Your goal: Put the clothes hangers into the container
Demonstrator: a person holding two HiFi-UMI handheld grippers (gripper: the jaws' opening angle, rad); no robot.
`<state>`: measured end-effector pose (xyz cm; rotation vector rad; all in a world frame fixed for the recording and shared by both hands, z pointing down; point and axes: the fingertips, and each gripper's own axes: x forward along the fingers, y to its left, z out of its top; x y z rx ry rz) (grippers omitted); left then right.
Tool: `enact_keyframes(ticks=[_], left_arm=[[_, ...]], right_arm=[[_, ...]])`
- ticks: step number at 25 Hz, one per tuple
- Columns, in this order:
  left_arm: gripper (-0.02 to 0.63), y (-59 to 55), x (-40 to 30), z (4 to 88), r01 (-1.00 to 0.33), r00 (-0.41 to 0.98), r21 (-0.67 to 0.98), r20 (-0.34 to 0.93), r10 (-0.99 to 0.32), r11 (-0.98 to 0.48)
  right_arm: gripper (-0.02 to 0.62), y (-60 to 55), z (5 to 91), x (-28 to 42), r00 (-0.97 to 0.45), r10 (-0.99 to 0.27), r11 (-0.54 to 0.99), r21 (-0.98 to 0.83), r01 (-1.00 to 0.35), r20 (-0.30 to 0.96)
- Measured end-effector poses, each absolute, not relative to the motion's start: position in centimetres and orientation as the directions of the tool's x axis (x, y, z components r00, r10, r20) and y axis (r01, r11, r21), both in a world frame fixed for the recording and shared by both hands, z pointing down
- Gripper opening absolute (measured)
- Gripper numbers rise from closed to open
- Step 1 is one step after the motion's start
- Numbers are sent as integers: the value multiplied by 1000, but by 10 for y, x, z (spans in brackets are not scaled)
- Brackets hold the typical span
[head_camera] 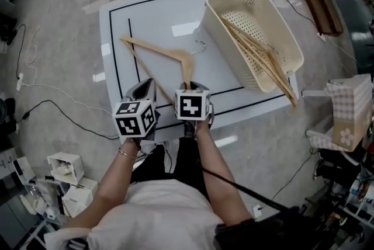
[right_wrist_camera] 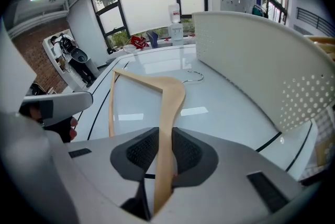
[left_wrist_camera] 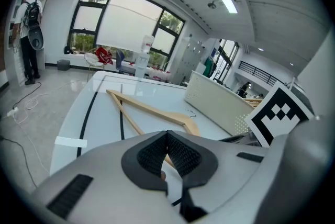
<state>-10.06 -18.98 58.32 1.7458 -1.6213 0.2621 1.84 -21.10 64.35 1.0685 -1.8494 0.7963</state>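
Observation:
A wooden clothes hanger (head_camera: 158, 51) lies on the white table (head_camera: 117, 15), its metal hook pointing toward the basket. My right gripper (head_camera: 196, 86) is shut on one of the hanger's arms, which runs between the pads (right_wrist_camera: 165, 139). My left gripper (head_camera: 146, 86) hovers beside it over the hanger's bottom bar; its tips (left_wrist_camera: 167, 136) meet, and a sliver of wood shows behind them. The cream perforated basket (head_camera: 234, 38) leans at the table's right with several hangers (head_camera: 263, 59) inside. The hanger (left_wrist_camera: 152, 110) and basket (left_wrist_camera: 214, 105) lie ahead in the left gripper view.
Both grippers are at the table's near edge. A checked paper bag (head_camera: 347, 120) stands on the floor at the right, and small boxes (head_camera: 64, 167) sit at the lower left. Cables trail across the floor (head_camera: 52, 97). Black lines frame the tabletop.

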Motion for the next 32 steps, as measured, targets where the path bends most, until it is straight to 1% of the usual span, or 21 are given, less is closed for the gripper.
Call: enact_keyframes(ticks=[6, 12, 20, 24, 32], left_arm=[[4, -173, -128, 570, -927, 163, 367, 575, -802, 75], [4, -161, -143, 565, -919, 159, 385, 557, -815, 83], [4, -169, -143, 538, -920, 167, 389, 503, -848, 49], [3, -174, -139, 517, -932, 171, 361, 476, -863, 14], [5, -185, -131, 489, -942, 164, 334, 421, -892, -15]], right_arm=[[86, -199, 630, -7, -298, -396, 448, -101, -888, 869], [86, -195, 613, -15, -302, -460, 417, -97, -904, 835], [86, -203, 581, -15, -287, -531, 410, -55, -910, 797], [86, -207, 559, -15, -297, -567, 416, -44, -908, 769], [86, -218, 523, 10, -275, -616, 390, -17, -921, 738]])
